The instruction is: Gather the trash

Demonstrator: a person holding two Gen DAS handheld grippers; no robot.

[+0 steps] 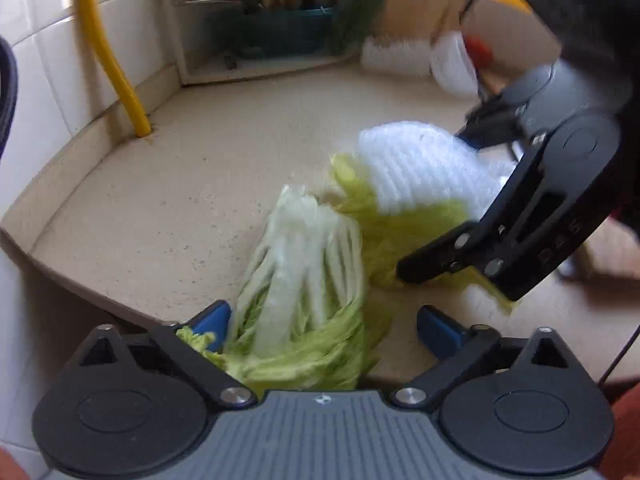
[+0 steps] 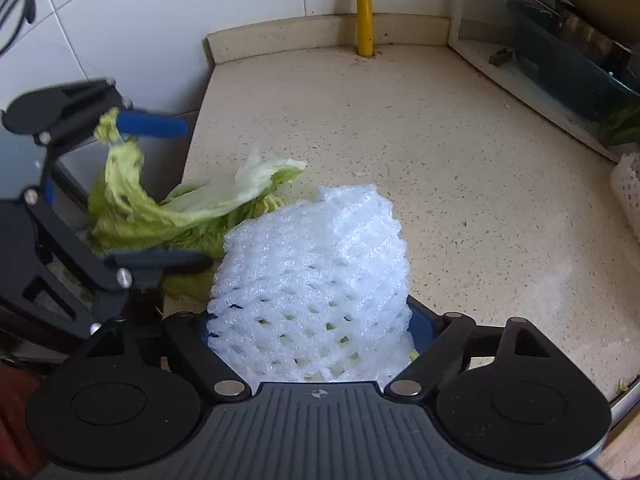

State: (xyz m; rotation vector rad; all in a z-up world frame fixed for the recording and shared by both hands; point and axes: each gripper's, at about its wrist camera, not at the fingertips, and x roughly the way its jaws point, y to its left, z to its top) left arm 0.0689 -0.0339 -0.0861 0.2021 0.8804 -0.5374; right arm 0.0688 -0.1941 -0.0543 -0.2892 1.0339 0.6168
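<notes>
White tile walls met a speckled beige desk [image 2: 400,128] in a corner, with a yellow pipe [image 2: 364,8] rising at the back and a rack [image 2: 560,64] of kitchenware at the right.

Left side: the left gripper [image 1: 320,328] stood with its jaws spread, the cabbage leaves [image 1: 308,280] lying between the blue pads [image 1: 210,322]. A frill of leaf was draped over the left pad; whether the pads bore on the leaves could not be told, as the picture was blurred. The leaves lay on the desk near its front edge, long axis running away from this gripper toward the wall.

Centre: more cabbage spread rightward under the foam net [image 2: 316,280], touching it.

Right side: the right gripper [image 2: 312,340] was pinching the net, which bulged forward out of the jaws above the desk. A second net [image 2: 628,192] lay well apart at the far right.

Judgement: both pieces of trash were in hand or nearly so. The left gripper was nearer the leaves and lined up along their length; closing squarely across the ribs would be the deciding move. Limp leaves may slip or tear.
</notes>
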